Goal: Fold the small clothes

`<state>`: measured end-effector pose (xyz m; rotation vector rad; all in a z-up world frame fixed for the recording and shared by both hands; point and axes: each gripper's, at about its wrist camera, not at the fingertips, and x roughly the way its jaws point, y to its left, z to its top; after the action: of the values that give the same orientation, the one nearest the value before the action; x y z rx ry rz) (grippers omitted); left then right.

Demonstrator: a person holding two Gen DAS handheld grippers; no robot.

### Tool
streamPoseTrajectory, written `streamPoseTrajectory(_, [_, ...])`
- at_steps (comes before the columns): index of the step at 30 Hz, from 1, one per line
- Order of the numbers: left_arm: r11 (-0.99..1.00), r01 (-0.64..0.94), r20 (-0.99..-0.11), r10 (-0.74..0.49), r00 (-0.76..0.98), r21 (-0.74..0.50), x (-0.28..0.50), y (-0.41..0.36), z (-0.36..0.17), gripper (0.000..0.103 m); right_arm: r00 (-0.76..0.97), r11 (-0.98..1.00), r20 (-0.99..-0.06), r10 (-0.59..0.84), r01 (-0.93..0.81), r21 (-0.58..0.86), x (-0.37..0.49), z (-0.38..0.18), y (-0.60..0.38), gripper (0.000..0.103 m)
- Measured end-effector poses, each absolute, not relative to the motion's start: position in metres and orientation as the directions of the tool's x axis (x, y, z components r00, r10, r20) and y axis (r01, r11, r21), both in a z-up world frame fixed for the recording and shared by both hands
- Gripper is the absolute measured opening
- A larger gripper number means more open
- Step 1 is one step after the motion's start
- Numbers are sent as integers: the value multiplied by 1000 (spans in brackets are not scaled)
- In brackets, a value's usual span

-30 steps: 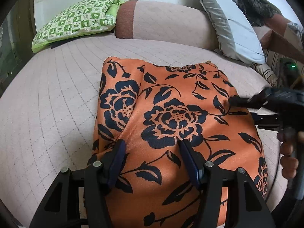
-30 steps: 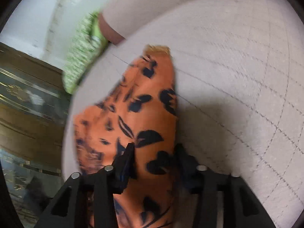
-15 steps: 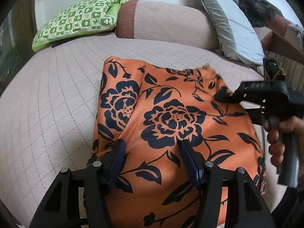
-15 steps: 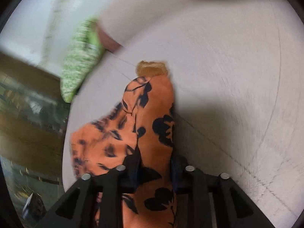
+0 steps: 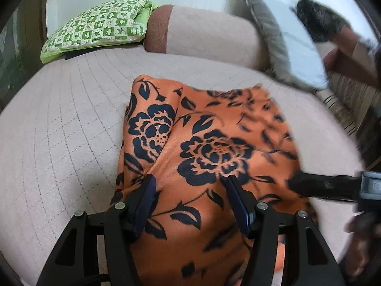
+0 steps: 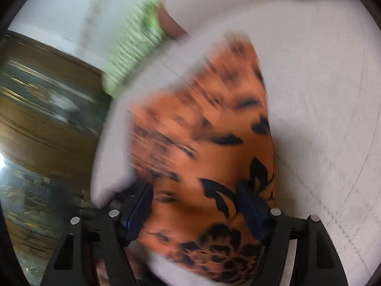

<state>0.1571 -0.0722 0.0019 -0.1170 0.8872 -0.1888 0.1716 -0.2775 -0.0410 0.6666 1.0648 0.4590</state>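
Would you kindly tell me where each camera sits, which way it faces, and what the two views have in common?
Left wrist view: rides on the left gripper, looking forward and down over the orange flowered cloth on the bed toward the green pillow; its fingers are apart, and the right gripper enters from the right.
Right wrist view: rides on the right gripper, looking along the cloth, heavily blurred; its fingers are apart with the cloth between them.
Shared: cloth, bed, green pillow.

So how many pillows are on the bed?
3: a green checked pillow at the back left, a pink bolster in the middle, a grey pillow on the right. Others may be hidden.
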Motion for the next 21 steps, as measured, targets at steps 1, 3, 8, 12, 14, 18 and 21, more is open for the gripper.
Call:
streamPoseTrajectory(1, [975, 113, -742, -221, 633, -194, 152, -66, 8, 62, 434, 717, -638, 636, -26, 697, 168, -31, -277, 73])
streamPoseTrajectory(3, [967, 83, -668, -227, 709, -241, 133, -43, 25, 71, 463, 741, -637, 617, -70, 667, 156, -9, -275, 73])
streamPoseTrajectory(8, [924, -34, -688, -258, 678, -380, 126, 14, 17, 80, 449, 758, -635, 629, -174, 628, 134, 0, -256, 74])
streamPoseTrajectory(12, [799, -107, -713, -457, 532, -592, 139, 41, -18, 80, 397, 800, -704, 588, -157, 579, 135, -34, -239, 74])
streamPoseTrajectory(14, [738, -131, -679, -516, 522, -662, 137, 49, -21, 80, 403, 803, -704, 585, -165, 573, 131, -30, -240, 74])
streamPoseTrajectory(18, [657, -84, -614, -641, 462, -749, 140, 44, -25, 83, 386, 793, -702, 599, -162, 587, 134, -32, -242, 74])
streamPoseTrajectory(21, [697, -106, -671, -620, 408, -709, 142, 33, -41, 73, 392, 784, -691, 608, -160, 599, 135, -35, -243, 76])
